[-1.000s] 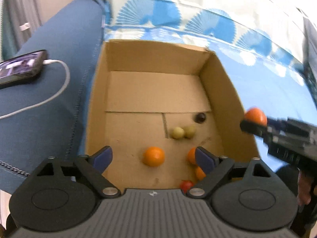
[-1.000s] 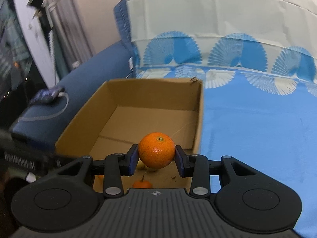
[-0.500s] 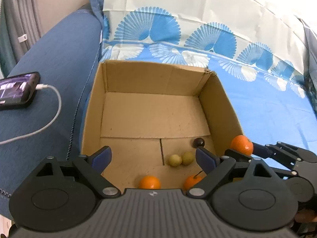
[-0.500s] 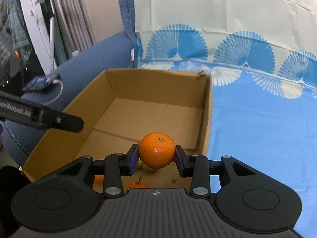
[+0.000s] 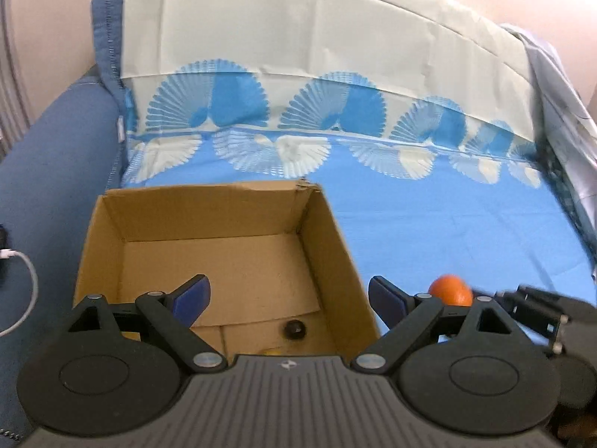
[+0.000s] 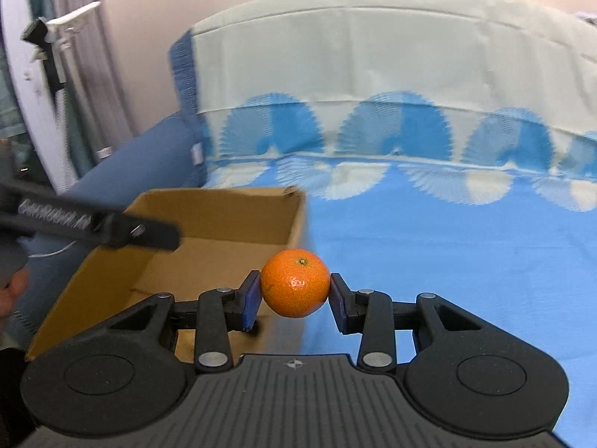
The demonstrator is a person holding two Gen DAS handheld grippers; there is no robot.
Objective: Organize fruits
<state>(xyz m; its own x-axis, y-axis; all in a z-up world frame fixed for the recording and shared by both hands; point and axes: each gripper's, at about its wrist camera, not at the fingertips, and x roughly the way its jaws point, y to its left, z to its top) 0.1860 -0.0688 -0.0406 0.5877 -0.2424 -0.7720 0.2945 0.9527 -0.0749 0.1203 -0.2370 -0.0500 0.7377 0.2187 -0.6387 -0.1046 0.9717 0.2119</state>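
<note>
My right tool point(image 6: 294, 300) pinches a round orange mandarin point(image 6: 294, 283) between its blue pads, the fruit held above the blue patterned bed sheet point(image 6: 447, 254), just past the right wall of the open brown cardboard box point(image 6: 224, 224). My left tool point(image 5: 287, 295) is spread wide with nothing between its pads, hanging over the box's near end.

The grip sits on the fruit's round sides, so I judge a jolt could let it roll out; if it drops here it lands on the soft sheet and may wander off across the bed. Swinging it to 9 o'clock risks clipping the box wall, which looks light enough to shift. The two tools are near each other, and the left one's finger crosses the right view at 9 o'clock, so they could knock together.

In the box I see a small dark round fruit point(image 5: 294, 329) at 6 o'clock on its floor and a sliver of something yellowish point(image 5: 271, 351) just below it; the tool body hides the rest.
</note>
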